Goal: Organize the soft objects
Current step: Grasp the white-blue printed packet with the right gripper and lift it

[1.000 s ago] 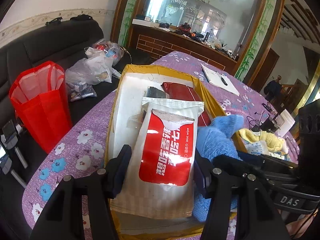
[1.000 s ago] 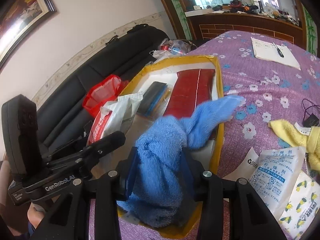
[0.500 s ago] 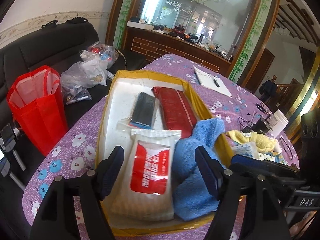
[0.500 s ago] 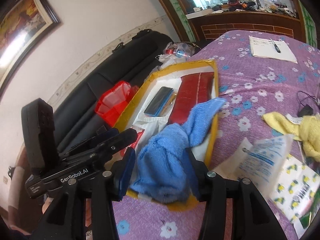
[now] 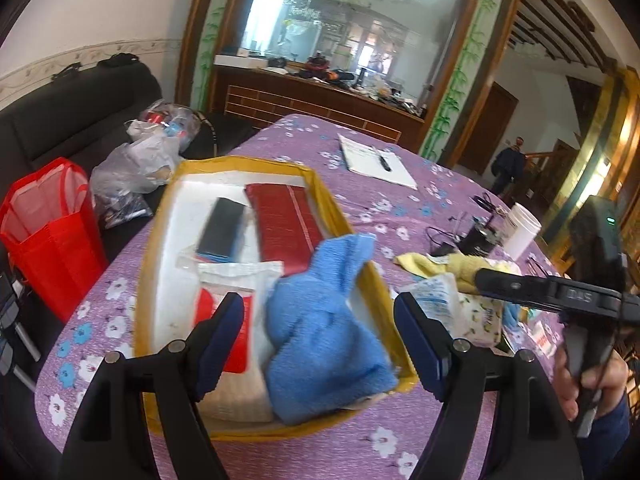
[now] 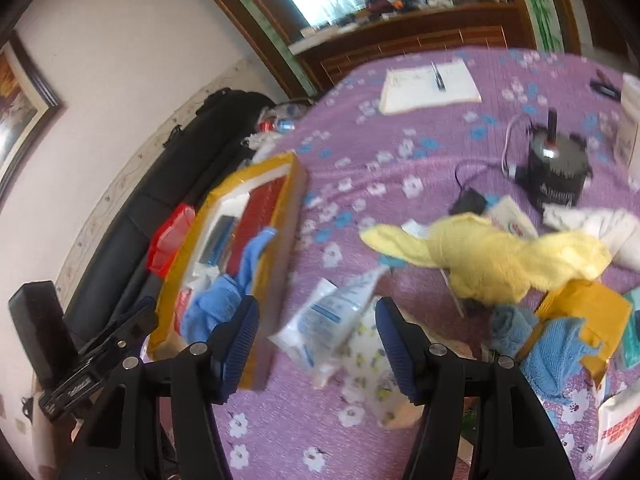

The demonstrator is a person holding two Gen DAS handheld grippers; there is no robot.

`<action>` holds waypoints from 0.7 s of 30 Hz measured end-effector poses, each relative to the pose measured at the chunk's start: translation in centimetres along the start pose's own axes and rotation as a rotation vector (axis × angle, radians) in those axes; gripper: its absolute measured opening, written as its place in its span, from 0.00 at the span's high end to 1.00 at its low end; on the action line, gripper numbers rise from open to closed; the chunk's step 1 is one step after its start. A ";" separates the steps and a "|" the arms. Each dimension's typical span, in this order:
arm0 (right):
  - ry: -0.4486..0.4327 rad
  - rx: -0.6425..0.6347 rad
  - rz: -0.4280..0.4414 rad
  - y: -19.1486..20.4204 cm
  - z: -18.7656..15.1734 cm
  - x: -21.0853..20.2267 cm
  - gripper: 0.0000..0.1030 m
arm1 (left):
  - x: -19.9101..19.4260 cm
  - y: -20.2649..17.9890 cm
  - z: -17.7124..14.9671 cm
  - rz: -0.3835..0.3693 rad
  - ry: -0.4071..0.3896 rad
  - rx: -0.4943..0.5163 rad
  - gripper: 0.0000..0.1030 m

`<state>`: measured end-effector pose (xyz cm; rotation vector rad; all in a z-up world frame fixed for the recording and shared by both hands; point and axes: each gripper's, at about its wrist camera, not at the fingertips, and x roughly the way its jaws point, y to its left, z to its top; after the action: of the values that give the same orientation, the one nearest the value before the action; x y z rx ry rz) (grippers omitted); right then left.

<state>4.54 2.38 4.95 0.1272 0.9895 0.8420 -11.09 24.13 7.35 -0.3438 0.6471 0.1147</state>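
Note:
A yellow-taped box (image 5: 160,248) with a white inside holds a red-and-white wet wipe pack (image 5: 236,320), a blue towel (image 5: 320,320), a dark packet (image 5: 224,228) and a red pack (image 5: 288,220). My left gripper (image 5: 318,304) hovers above the box's near end. Its jaws are opening and its pads touch nothing; the towel lies below them. My right gripper (image 6: 317,308), jaws also opening, hangs over a white-and-blue pouch (image 6: 324,320) and a lemon-print pack (image 6: 368,364) on the purple cloth, gripping neither. A yellow towel (image 6: 500,256) lies beyond, to the right.
A red bag (image 5: 44,232) and plastic bags (image 5: 136,164) sit on the black sofa to the left. On the floral table are a notepad with a pen (image 5: 376,160), a white cup (image 5: 520,228), a black round device (image 6: 556,176) with cables, another blue cloth (image 6: 548,356) and a torn yellow envelope (image 6: 588,316).
The left gripper let go of the wet wipe pack and the right let go of the blue towel, both into the box. Both pulled back, and the right swung right over the pouches.

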 end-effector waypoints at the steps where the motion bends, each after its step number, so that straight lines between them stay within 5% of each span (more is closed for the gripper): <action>1: 0.012 -0.003 -0.010 -0.1 0.0 0.5 0.36 | 0.0 -0.3 -0.1 -0.004 0.004 0.009 0.25; 6: 0.072 -0.062 -0.076 0.9 0.2 3.0 0.36 | 0.1 -1.4 -0.3 -0.021 0.016 0.045 0.25; 11: 0.110 -0.241 -0.258 2.9 -0.1 6.0 0.36 | 0.1 -1.5 -0.5 -0.035 0.020 0.045 0.25; 16: 0.134 -0.366 -0.340 3.3 -1.4 5.4 0.61 | 0.1 -1.6 -0.7 -0.037 0.031 0.049 0.25; 21: 0.086 -0.342 -0.349 1.4 -2.8 1.0 0.67 | -0.1 -2.0 -0.9 -0.054 0.035 0.055 0.25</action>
<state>1.86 3.31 3.34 -0.3680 0.8995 0.6856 -11.28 21.96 7.31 -0.3107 0.6738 0.0398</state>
